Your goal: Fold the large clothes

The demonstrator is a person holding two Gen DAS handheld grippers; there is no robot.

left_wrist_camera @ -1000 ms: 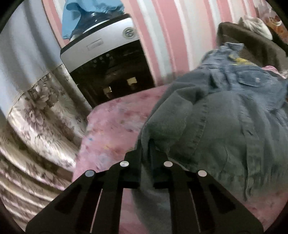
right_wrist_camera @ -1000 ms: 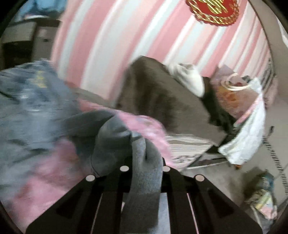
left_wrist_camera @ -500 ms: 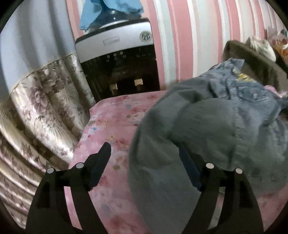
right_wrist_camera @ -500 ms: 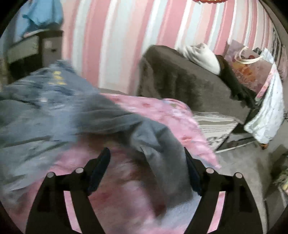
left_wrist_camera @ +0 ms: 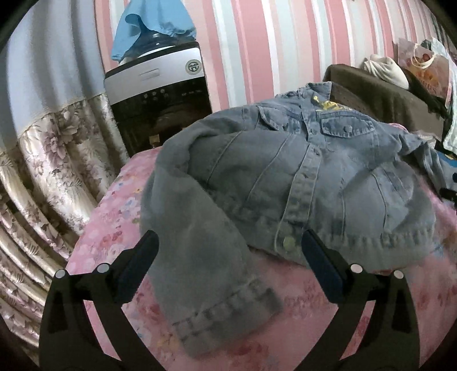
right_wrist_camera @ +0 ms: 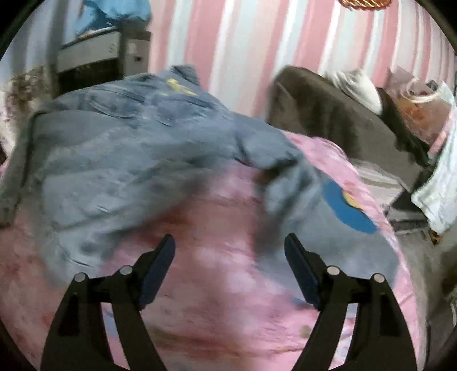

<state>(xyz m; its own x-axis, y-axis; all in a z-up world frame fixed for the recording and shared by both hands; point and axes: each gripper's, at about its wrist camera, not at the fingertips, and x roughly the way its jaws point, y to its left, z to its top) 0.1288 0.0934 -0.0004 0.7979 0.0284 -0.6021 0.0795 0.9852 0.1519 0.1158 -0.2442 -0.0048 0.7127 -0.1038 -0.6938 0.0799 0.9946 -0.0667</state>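
One denim jacket (left_wrist_camera: 300,177) on one pink bedspread (left_wrist_camera: 114,217), two sleeves, two chest pockets, one water dispenser (left_wrist_camera: 160,94) behind the jacket, one brown sofa (left_wrist_camera: 382,97) beside it, two open grippers

A black-and-silver water dispenser (left_wrist_camera: 160,94) under a blue cloth (left_wrist_camera: 148,25) stands far left beside floral curtains (left_wrist_camera: 57,159); a brown sofa (right_wrist_camera: 337,114) sits far right.
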